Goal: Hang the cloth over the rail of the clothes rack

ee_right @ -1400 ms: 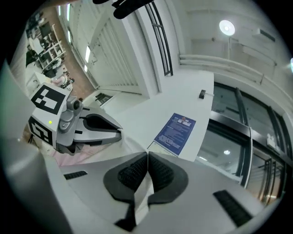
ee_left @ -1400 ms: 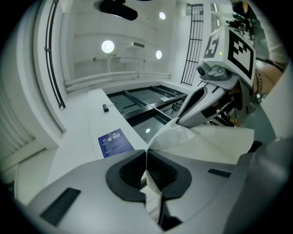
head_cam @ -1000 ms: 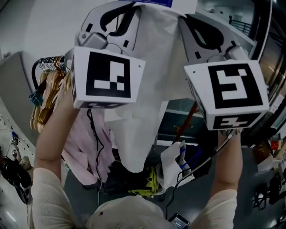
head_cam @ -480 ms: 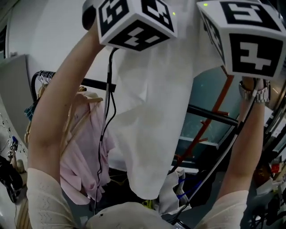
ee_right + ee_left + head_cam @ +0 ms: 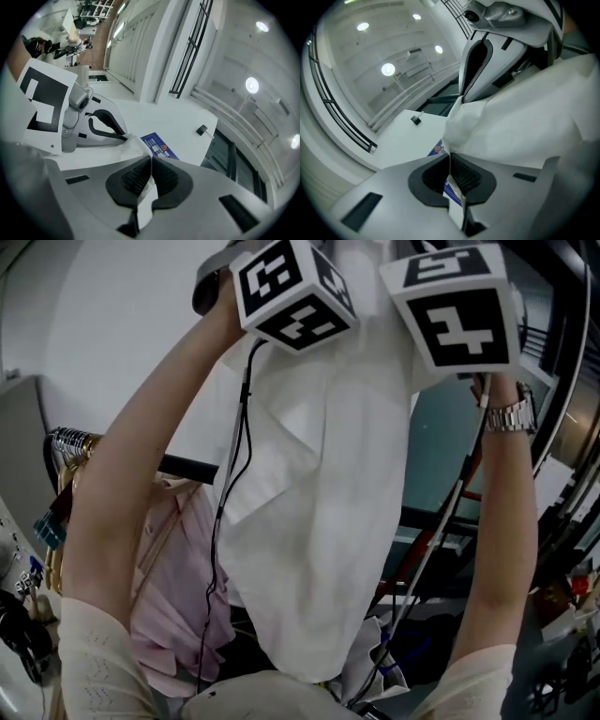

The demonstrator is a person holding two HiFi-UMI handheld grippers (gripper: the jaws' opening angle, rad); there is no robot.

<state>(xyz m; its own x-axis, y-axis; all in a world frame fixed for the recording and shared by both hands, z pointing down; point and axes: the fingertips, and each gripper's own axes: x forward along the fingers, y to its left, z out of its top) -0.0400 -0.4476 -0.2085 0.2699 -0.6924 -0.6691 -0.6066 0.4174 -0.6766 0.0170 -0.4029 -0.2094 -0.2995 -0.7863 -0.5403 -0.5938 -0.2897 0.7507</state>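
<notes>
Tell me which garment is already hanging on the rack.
The pink garment, hanging below the rail at the left; the white cloth is held up in the air, not on the rail.

Change over the last second, head view. I lift the left gripper [image 5: 451,160] and the right gripper [image 5: 151,161] from close before the camera to overhead. Both forearms now reach upward, and the marker cubes look smaller and show other faces. The cloth [image 5: 319,521] rises with them and hangs as a longer white sheet. The rail [image 5: 187,466] comes into sight beside the cloth, while the hangers [image 5: 66,451] and the pink garment [image 5: 183,587] sit lower at the left. A wristwatch [image 5: 502,416] appears on my right wrist.
</notes>
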